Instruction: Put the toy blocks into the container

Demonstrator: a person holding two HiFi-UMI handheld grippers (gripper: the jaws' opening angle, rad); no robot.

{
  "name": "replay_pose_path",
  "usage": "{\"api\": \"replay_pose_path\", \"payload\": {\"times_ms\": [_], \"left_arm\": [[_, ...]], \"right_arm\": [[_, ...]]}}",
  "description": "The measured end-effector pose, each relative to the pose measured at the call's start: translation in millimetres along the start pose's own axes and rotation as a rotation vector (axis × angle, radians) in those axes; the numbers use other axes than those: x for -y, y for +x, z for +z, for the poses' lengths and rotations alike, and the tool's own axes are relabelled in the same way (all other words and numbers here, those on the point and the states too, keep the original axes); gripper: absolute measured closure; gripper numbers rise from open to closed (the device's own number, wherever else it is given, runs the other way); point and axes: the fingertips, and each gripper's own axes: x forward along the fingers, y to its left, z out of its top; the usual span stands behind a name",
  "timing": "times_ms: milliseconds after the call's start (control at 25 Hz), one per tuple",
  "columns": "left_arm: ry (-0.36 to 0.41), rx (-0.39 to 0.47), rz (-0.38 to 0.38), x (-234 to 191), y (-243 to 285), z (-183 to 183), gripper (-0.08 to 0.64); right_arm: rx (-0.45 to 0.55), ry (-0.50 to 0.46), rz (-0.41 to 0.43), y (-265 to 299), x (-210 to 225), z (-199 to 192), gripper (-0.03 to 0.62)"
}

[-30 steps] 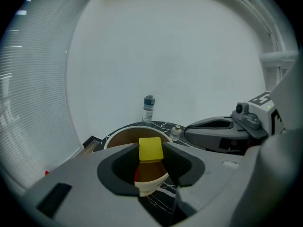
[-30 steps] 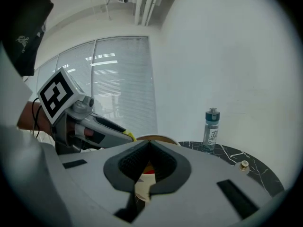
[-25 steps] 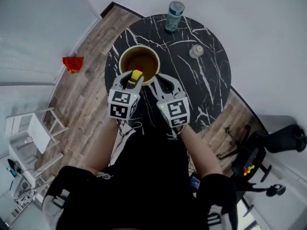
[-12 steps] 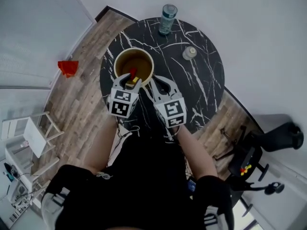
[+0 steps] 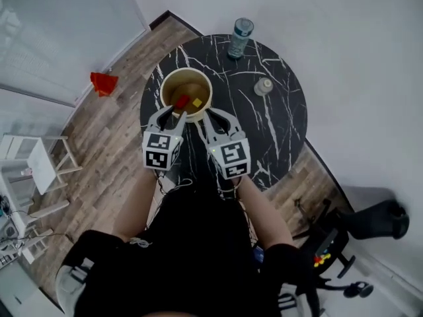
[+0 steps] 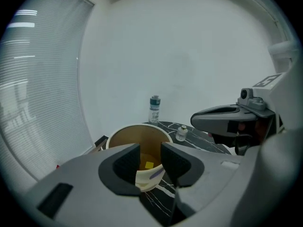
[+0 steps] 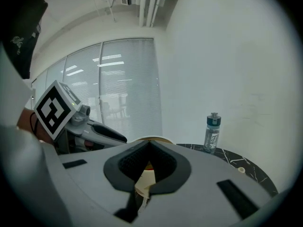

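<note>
Currently, both toy blocks lie inside container (image 5: 164, 91): red block (image 5: 181, 101) at left, yellow block (image 5: 197, 102) just beside it at right. Container stands on black marble table (image 5: 281, 127), near person's edge. Left gripper (image 5: 166, 115) released, jaws apart, nothing between them; it hovers at container's near rim, yellow block visible through the gap. Right gripper (image 7: 147, 148) clenched, jaws together, empty, beside left gripper and just right of container. Water bottle (image 5: 240, 30) and small jar (image 5: 264, 86) stand farther back, well apart from container.

Yellow block (image 5: 197, 102) now down inside container (image 5: 163, 92)
</note>
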Motion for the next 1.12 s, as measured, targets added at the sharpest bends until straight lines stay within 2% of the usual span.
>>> {"api": "replay_pose_path", "payload": {"times_ms": [280,440,720,1120], "left_arm": [[-0.051,0.065,0.142,8.4,-42.3,-7.6,0.555],[-0.072,0.108,0.197,18.2,-62.2,-6.9,0.56],[-0.102,0.24,0.27,44.3,-98.8,2.8,0.56],[-0.073,0.415,0.343,80.1,-157.1,53.8,0.56]], "right_arm": [[0.035,-0.036,0.094,-19.6,-13.4,9.8,0.595],[0.055,-0.047,0.128,-31.7,-15.4,14.5,0.595],[0.119,-0.064,0.147,-67.5,-12.9,27.8,0.595],[0.256,-0.192,0.117,-122.9,-3.3,81.4,0.595]]}}
